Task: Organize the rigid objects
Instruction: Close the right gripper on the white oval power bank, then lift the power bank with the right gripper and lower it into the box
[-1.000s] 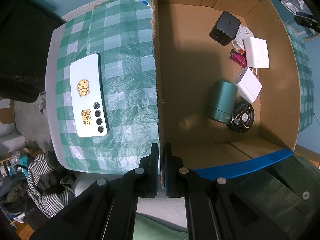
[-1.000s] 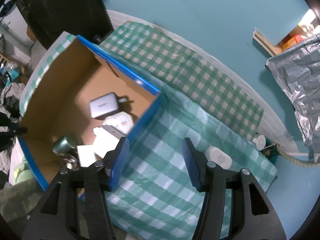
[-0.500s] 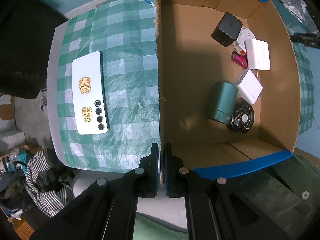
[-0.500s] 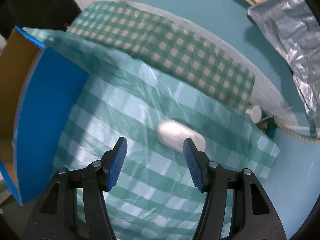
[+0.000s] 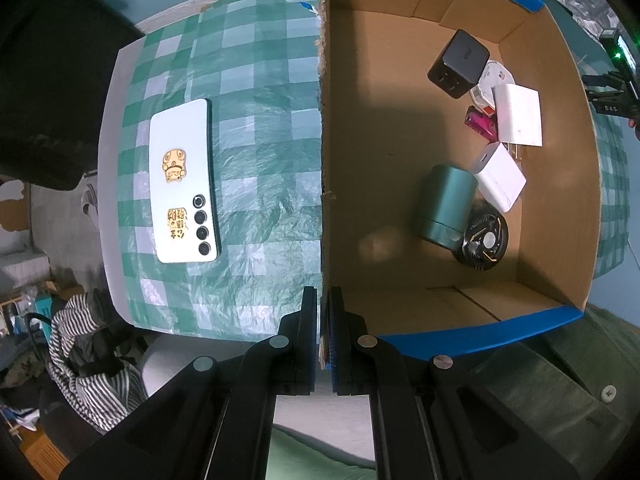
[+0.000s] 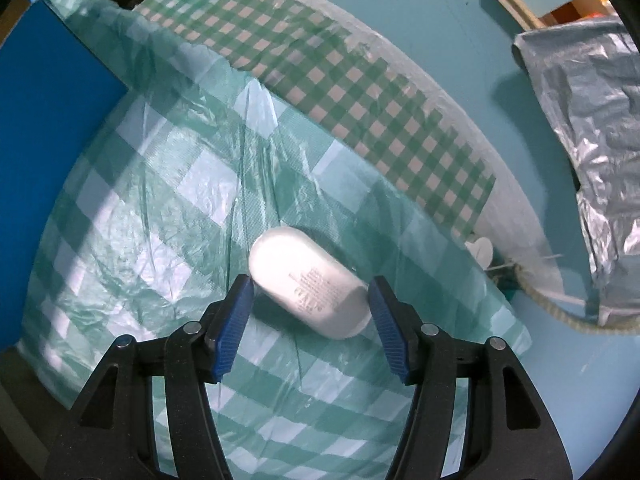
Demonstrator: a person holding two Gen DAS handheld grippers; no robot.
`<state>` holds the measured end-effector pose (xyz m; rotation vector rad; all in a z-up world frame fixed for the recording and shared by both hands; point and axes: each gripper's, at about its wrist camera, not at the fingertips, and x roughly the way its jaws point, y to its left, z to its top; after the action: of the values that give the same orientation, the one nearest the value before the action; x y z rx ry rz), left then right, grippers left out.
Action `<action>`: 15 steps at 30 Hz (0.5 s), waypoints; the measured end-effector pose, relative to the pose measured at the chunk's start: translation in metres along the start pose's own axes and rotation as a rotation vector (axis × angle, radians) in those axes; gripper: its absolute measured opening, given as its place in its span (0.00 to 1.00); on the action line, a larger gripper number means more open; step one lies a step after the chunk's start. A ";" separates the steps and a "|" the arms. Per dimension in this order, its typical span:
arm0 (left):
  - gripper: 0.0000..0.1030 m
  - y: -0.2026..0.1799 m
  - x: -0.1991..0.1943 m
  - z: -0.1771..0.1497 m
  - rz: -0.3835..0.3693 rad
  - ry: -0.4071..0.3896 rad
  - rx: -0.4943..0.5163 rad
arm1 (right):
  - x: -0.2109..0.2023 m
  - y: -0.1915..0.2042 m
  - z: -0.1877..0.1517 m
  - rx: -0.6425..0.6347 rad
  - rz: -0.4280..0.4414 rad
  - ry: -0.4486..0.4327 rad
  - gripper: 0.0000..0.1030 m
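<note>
Right gripper [image 6: 310, 294]: jaws apart, just been opening, white case [image 6: 310, 282] between them, unclamped, on checked cloth [image 6: 160, 208] right of box [image 6: 48, 112]. Left gripper [image 5: 323, 308]: clamped on box wall [image 5: 322, 160]. Phone [image 5: 184, 180] left of box. Inside box: green can [image 5: 446, 204], chargers [image 5: 500, 176].

A case [image 6: 310, 282] lay on the tablecloth [image 6: 168, 208] between the spread jaws of the right gripper [image 6: 311, 300], touching neither. The left gripper [image 5: 323, 312], jaws together, straddled the wall of a box [image 5: 322, 128]; a phone [image 5: 184, 180] lay left of those jaws, chargers [image 5: 516, 120] in the box to their right.
</note>
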<state>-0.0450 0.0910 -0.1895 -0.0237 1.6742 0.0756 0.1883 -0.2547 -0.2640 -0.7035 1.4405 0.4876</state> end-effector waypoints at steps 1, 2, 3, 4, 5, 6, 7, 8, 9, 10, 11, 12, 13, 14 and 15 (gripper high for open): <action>0.06 0.000 0.000 0.000 0.000 0.001 -0.002 | 0.002 0.000 0.002 -0.007 -0.005 0.005 0.59; 0.06 0.000 0.001 -0.001 0.001 0.002 -0.002 | 0.003 0.000 0.003 -0.017 -0.007 0.011 0.59; 0.06 0.000 0.001 -0.001 0.001 0.003 -0.003 | 0.005 0.001 0.004 -0.024 -0.009 0.017 0.59; 0.06 0.000 0.002 -0.001 0.001 0.005 -0.005 | 0.006 0.001 0.004 -0.025 -0.010 0.023 0.59; 0.06 0.000 0.002 -0.001 0.002 0.005 -0.006 | 0.007 0.001 0.005 -0.024 -0.009 0.029 0.59; 0.06 0.000 0.003 -0.001 0.001 0.005 -0.007 | 0.008 0.001 0.005 -0.017 -0.003 0.033 0.59; 0.06 0.000 0.003 -0.001 0.000 0.005 -0.008 | 0.008 0.000 0.006 -0.008 0.005 0.036 0.58; 0.06 0.000 0.003 -0.001 -0.001 0.004 -0.009 | 0.008 0.000 0.006 0.005 0.019 0.038 0.55; 0.06 0.001 0.003 -0.001 -0.002 0.002 -0.010 | 0.009 -0.001 0.007 0.023 0.035 0.041 0.51; 0.06 0.001 0.002 -0.001 -0.002 0.001 -0.009 | 0.009 -0.002 0.007 0.042 0.055 0.045 0.42; 0.06 0.001 0.002 -0.001 -0.004 -0.001 -0.009 | 0.011 -0.003 0.006 0.065 0.082 0.055 0.36; 0.06 0.001 0.002 -0.001 -0.005 -0.001 -0.008 | 0.011 -0.004 0.006 0.090 0.102 0.061 0.36; 0.05 0.001 0.002 -0.001 -0.004 -0.002 -0.005 | 0.011 -0.004 0.006 0.111 0.112 0.062 0.36; 0.06 0.001 0.002 -0.001 -0.004 -0.003 -0.002 | 0.011 -0.005 0.006 0.131 0.120 0.064 0.36; 0.06 0.001 0.002 -0.001 -0.004 -0.003 0.002 | 0.011 -0.006 0.005 0.152 0.134 0.071 0.36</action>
<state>-0.0459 0.0918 -0.1911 -0.0255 1.6715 0.0715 0.1975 -0.2569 -0.2740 -0.5091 1.5802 0.4547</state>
